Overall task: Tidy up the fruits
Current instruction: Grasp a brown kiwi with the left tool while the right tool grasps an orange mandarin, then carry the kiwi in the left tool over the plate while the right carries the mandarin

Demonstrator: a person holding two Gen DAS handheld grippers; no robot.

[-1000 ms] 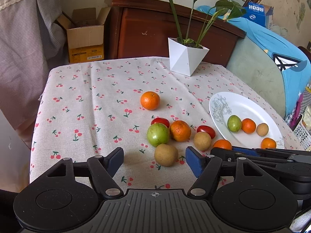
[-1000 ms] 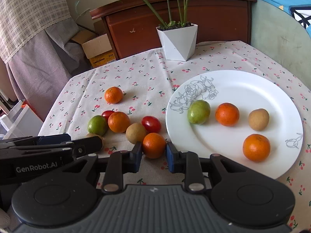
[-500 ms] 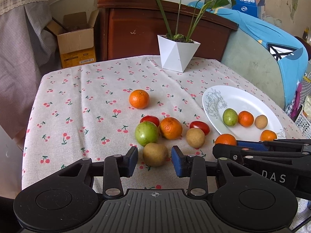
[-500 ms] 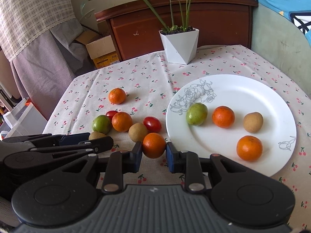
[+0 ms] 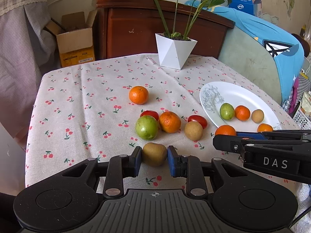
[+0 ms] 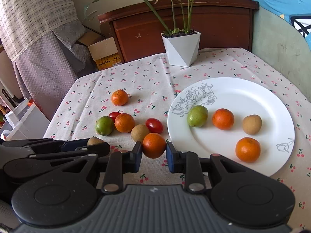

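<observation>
My left gripper (image 5: pixel 154 160) is shut on a brown kiwi (image 5: pixel 154 154) near the table's front. My right gripper (image 6: pixel 153 156) is shut on an orange mandarin (image 6: pixel 154 145) just left of the white plate (image 6: pixel 252 93). The plate holds a green fruit (image 6: pixel 197 116), two mandarins (image 6: pixel 223 118) and a brown fruit (image 6: pixel 252 124). On the cloth lie a green fruit (image 5: pixel 146 127), a mandarin (image 5: pixel 169 121), a brown fruit (image 5: pixel 193 130), two red tomatoes (image 5: pixel 197 120) and a far mandarin (image 5: pixel 138 95).
A white geometric pot with a plant (image 5: pixel 175 50) stands at the table's back. A wooden cabinet (image 5: pixel 136 27) and a cardboard box (image 5: pixel 74 40) are behind the table. A green chair with blue cloth (image 5: pixel 258 44) is at the right.
My left gripper has moved forward and closed its fingers onto the kiwi. My right gripper still holds the mandarin and has lifted slightly.
</observation>
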